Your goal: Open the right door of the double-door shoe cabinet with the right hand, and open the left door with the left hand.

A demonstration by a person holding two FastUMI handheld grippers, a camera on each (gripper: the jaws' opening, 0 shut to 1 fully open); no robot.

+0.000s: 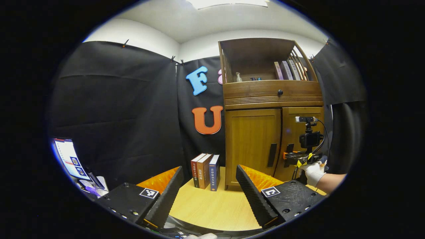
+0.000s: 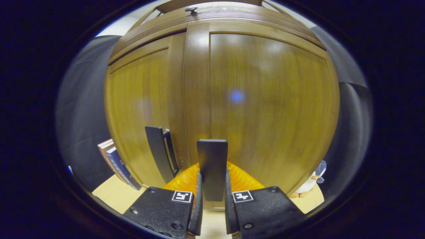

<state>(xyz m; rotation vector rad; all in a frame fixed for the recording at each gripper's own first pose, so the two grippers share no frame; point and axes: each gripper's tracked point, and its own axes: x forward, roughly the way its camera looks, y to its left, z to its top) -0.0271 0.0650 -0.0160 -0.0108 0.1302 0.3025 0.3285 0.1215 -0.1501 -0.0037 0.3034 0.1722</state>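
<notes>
Right gripper view has the right gripper (image 2: pixel 212 212) clamped on the right door handle (image 2: pixel 212 166) at 6 o'clock — gripped to pull that door (image 2: pixel 265 99) — while the left gripper (image 1: pixel 209 189) waits, fingers (image 1: pixel 166 196) apart, on the counter (image 1: pixel 212 205) below the cabinet (image 1: pixel 270 132) at 1 o'clock.

I see black cloth (image 1: pixel 116 109) draped around the booth, with a white wall (image 1: pixel 139 36) and ceiling above it and a ceiling light (image 1: pixel 225 3) overhead. A pale wooden tabletop (image 1: pixel 212 205) lies near me; a monitor (image 1: pixel 68 159) glows at far left.
</notes>
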